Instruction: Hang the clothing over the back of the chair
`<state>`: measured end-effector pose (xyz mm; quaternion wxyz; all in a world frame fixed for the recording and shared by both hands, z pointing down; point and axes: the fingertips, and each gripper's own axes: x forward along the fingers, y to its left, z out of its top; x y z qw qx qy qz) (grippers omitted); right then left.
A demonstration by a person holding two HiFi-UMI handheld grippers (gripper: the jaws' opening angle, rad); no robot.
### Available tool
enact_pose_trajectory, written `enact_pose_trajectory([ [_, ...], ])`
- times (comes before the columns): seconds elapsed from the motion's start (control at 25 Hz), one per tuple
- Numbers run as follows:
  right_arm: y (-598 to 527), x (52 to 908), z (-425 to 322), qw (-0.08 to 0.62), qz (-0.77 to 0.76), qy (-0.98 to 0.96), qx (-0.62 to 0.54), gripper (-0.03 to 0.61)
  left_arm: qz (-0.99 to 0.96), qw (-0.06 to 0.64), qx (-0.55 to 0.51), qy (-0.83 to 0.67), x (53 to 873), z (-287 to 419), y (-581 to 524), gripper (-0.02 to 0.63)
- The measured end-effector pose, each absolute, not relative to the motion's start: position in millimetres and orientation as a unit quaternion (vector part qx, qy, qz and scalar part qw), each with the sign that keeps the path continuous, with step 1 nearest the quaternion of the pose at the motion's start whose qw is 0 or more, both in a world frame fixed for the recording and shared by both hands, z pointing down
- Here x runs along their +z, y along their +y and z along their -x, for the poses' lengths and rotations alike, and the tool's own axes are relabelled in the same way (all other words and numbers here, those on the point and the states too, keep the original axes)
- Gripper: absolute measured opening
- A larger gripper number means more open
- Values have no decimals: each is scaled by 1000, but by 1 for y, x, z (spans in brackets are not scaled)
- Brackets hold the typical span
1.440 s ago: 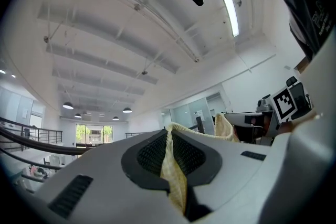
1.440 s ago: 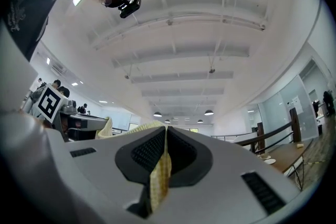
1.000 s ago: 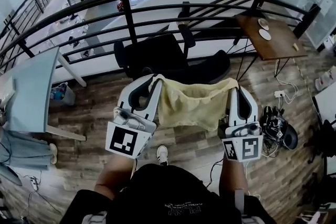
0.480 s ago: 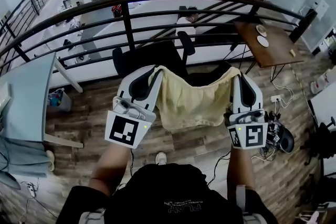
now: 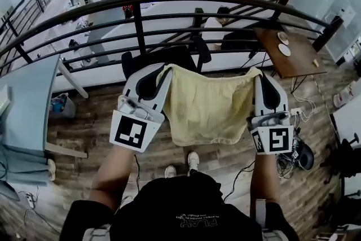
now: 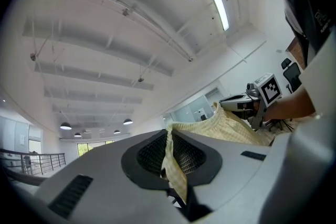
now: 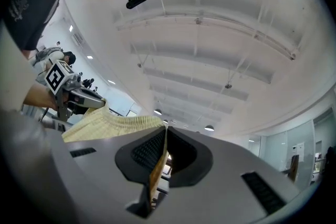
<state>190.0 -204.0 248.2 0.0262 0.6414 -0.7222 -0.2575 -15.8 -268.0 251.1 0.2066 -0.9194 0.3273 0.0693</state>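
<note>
A pale yellow checked garment (image 5: 208,104) hangs spread between my two grippers in the head view. My left gripper (image 5: 165,69) is shut on its left top corner, my right gripper (image 5: 257,73) on its right top corner. In the left gripper view the yellow cloth (image 6: 173,162) is pinched between the jaws of the left gripper (image 6: 169,131). The right gripper (image 7: 165,131) pinches the cloth (image 7: 156,165) the same way. A black office chair (image 5: 169,56) stands just beyond the garment, its back partly hidden behind the cloth. Both grippers point slightly upward.
A curved black railing (image 5: 169,0) runs behind the chair. A brown wooden table (image 5: 287,45) with small dishes is at the right, a pale blue table (image 5: 25,104) at the left. Cables and shoes (image 5: 299,152) lie on the wooden floor at right. My feet (image 5: 183,163) are below the garment.
Both grippers have lifted and carried the garment forward toward the chair. The cloth now hangs flatter and wider and covers more of the chair.
</note>
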Motion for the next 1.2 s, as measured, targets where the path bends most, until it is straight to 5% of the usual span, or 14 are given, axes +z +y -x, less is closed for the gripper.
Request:
enact_pose_trajectory([
  [1.2,-322,245,-234,60,-575,-774,-257,25,888,219,11,404,251,-17,-359,37],
])
